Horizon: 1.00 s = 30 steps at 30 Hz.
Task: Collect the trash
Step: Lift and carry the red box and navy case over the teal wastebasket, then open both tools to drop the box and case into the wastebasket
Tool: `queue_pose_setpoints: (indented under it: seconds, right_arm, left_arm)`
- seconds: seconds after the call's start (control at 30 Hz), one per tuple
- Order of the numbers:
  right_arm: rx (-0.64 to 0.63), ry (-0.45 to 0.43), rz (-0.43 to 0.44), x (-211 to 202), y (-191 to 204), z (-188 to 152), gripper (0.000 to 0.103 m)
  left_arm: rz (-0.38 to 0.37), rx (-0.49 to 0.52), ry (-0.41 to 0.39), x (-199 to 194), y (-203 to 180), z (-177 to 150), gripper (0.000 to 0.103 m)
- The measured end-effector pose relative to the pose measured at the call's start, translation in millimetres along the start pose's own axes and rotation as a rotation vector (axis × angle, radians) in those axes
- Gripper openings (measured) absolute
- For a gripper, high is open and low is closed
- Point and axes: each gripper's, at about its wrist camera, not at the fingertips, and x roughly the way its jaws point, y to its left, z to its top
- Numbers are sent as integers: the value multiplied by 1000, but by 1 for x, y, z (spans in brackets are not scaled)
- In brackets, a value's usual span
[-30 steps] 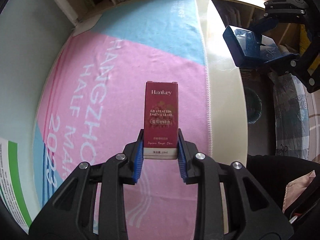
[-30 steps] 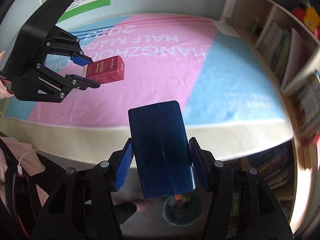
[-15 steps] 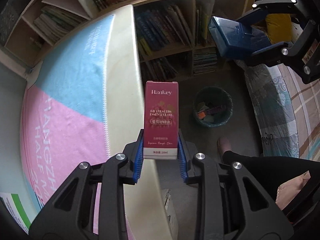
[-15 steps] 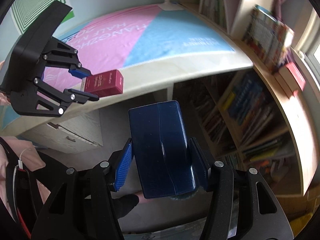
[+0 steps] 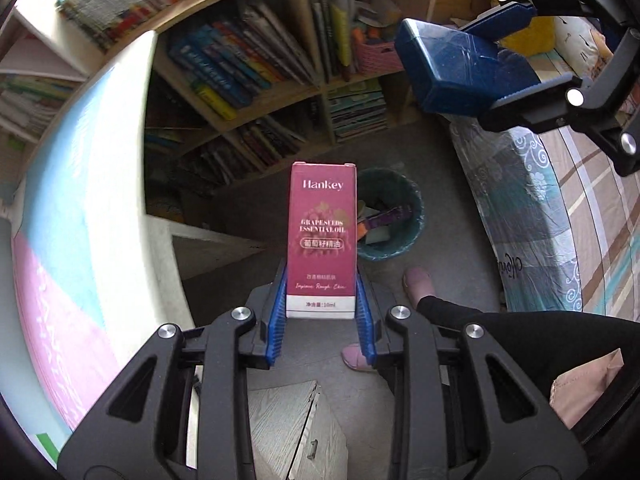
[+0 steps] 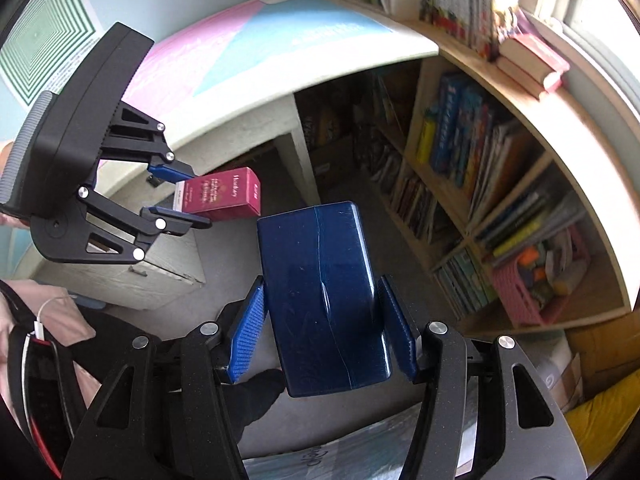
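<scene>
My left gripper [image 5: 321,314] is shut on a dark red Hankey carton [image 5: 322,236], held upright in the air off the table's edge. A teal trash bin [image 5: 394,216] with several scraps stands on the floor just behind and right of the carton. My right gripper [image 6: 323,330] is shut on a dark blue box [image 6: 324,292]. It also shows in the left wrist view [image 5: 532,50], high at the upper right with the blue box [image 5: 452,68]. The left gripper [image 6: 178,196] and the carton [image 6: 224,196] show in the right wrist view, at the left.
The table with a pink and blue cloth [image 5: 56,216] lies to the left. Wooden bookshelves [image 5: 256,76] full of books stand behind the bin. A bed with patterned covers [image 5: 560,208] is at the right. The person's feet [image 5: 418,284] and leg are near the bin.
Both grippers have swung off the table toward the floor. The trash bin has come closer to the carton's right side. Both holds are unchanged.
</scene>
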Motion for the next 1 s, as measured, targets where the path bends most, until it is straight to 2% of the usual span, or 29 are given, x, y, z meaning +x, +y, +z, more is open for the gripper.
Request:
queue_pose_setpoints:
  seconds: [0.17, 0.4, 0.9, 0.93, 0.97, 1.0]
  right_arm:
    - [28, 11, 12, 3, -19, -15, 57]
    - [48, 43, 39, 17, -41, -28, 57]
    - [82, 61, 90, 33, -67, -32, 58]
    - [89, 55, 88, 33, -69, -32, 62]
    - [98, 46, 90, 32, -72, -32, 74]
    - [108, 43, 91, 32, -75, -33, 79]
  left_arm:
    - [-44, 0, 28, 15, -12, 16, 27]
    - [-52, 10, 68, 34, -24, 34, 27]
    - [-68, 43, 126, 63, -38, 66, 28]
    - [-59, 48, 130, 65, -39, 68, 45]
    - [-26, 47, 130, 66, -41, 70, 77]
    - [-15, 50, 122, 66, -42, 71, 86]
